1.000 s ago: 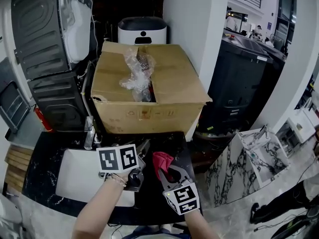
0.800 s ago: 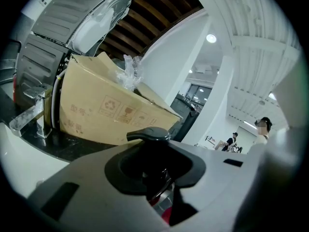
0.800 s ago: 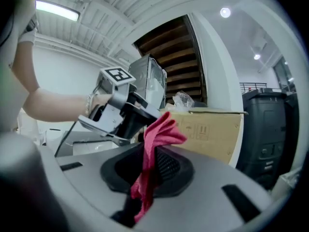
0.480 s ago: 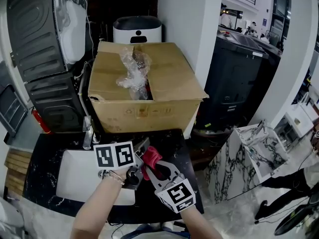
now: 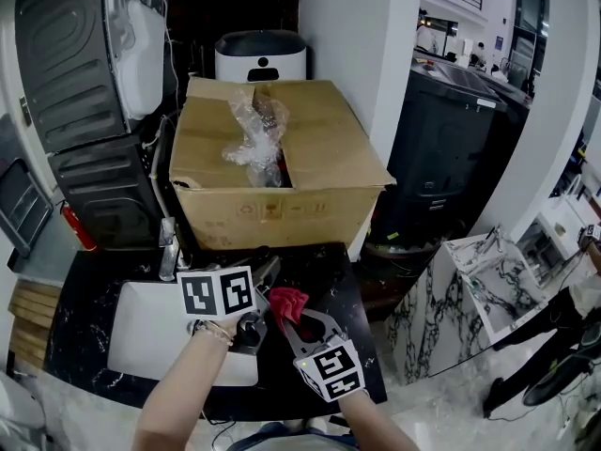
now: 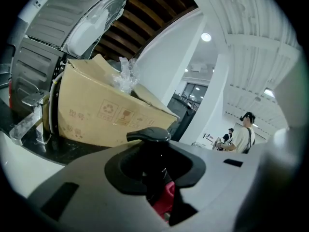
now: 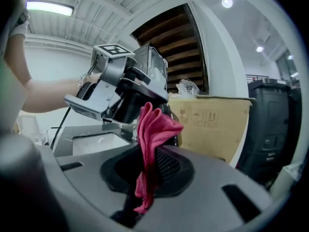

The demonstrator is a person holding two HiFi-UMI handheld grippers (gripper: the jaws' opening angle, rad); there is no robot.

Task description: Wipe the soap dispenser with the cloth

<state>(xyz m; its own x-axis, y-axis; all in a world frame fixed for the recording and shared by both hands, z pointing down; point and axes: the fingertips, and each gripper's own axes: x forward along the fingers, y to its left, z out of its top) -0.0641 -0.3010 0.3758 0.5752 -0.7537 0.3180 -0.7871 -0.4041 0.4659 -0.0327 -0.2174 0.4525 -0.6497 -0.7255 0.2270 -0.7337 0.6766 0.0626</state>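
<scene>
The left gripper [image 5: 252, 325] is clamping its partly closed jaws on the dark plastic soap dispenser with a black pump head [image 6: 149, 136], holding it upright at the edge of the white rectangular sink [image 5: 141, 338]. The right gripper [image 5: 294, 319] is pinching the crumpled red cloth [image 7: 153, 127] tight and holding it right against the dispenser's side. Wiping is seemingly just getting under way, with most of the bottle left to rub.

Right tongs [image 5: 295, 321] carried cloth [image 5: 287, 302] toward dispenser [image 6: 148, 135]

The right hand-held gripper [image 7: 145, 175] clamps a red cloth [image 7: 155, 129].
</scene>
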